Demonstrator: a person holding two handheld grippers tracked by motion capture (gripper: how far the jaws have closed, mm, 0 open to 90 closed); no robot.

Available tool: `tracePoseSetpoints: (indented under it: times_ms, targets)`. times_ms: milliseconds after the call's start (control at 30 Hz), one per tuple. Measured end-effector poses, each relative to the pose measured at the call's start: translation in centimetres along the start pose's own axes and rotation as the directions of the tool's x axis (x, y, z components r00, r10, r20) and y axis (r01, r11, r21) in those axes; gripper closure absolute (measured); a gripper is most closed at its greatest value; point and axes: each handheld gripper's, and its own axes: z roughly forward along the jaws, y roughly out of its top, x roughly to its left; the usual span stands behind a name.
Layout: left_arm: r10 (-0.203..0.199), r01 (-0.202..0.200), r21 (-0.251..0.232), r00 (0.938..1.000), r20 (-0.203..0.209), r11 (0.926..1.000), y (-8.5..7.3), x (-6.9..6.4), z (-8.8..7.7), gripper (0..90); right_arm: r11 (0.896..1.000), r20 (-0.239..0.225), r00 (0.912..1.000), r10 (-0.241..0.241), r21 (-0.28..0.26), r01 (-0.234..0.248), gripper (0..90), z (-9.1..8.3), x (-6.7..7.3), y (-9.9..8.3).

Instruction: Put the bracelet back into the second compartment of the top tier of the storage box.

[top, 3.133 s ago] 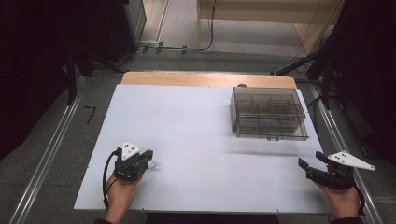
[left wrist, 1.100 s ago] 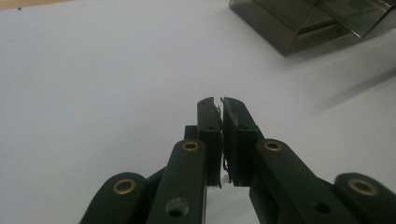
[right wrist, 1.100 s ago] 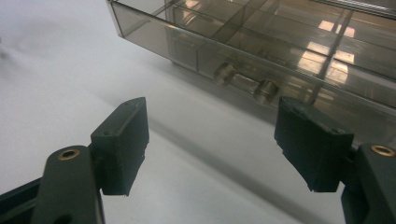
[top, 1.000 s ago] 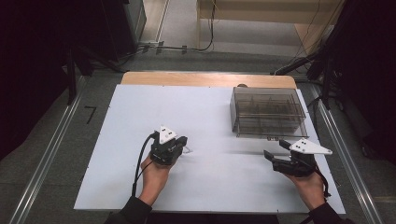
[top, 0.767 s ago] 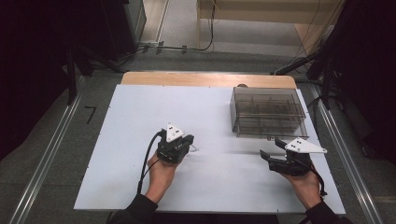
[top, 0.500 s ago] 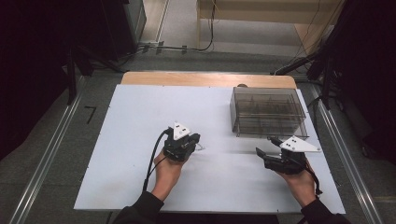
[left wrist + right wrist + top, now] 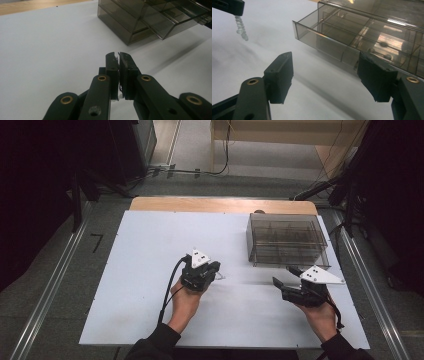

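Smoky see-through plastic organizer box (image 7: 287, 240) sits in the upper right of the high view, on the white tabletop (image 7: 150, 250). One drawer looks pulled out a little toward you.

The small clear twisted piece (image 7: 240, 28) is the thing in play. Your left gripper (image 7: 118, 55) has its jaws pinched tight on it. In the right gripper view you can see it dangling from the black tips in the upper left corner, clear of the table. In the left gripper view only a sliver of white peeks out low down between the closed pads. So the piece is mid-frame in the high view, left of the box and apart from it.

Your right gripper (image 7: 325, 60) has its jaws spread wide with nothing between them. It's aimed at the drawer front, which sits just past the tips; I can't tell if the right-hand jaw touches it.

Pose: your left hand (image 7: 185, 302) comes up from the bottom centre with the gripper angled to the upper right, toward the box. Your right hand (image 7: 320, 317) is at the lower right, just below the box, with the gripper pointing to the upper left.
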Motion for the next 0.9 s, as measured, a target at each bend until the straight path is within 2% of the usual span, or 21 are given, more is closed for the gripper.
tracePoseSetpoints:
  times_ms: [367, 900]
  targets:
    - [0.009, -0.009, -0.002, 0.9998, 0.016, 1.0000, 0.6, -0.8, 0.6, 86.9, 1.000, -0.040, 0.9990, -0.020, 0.016, 0.021, 29.7, 1.1, 1.2, 0.4]
    - [0.033, -0.033, -0.003, 0.9980, 0.054, 0.9995, 1.6, -2.7, 1.8, 86.9, 0.998, -0.091, 0.9948, -0.045, 0.037, 0.048, 31.9, 2.8, 2.7, 0.8]
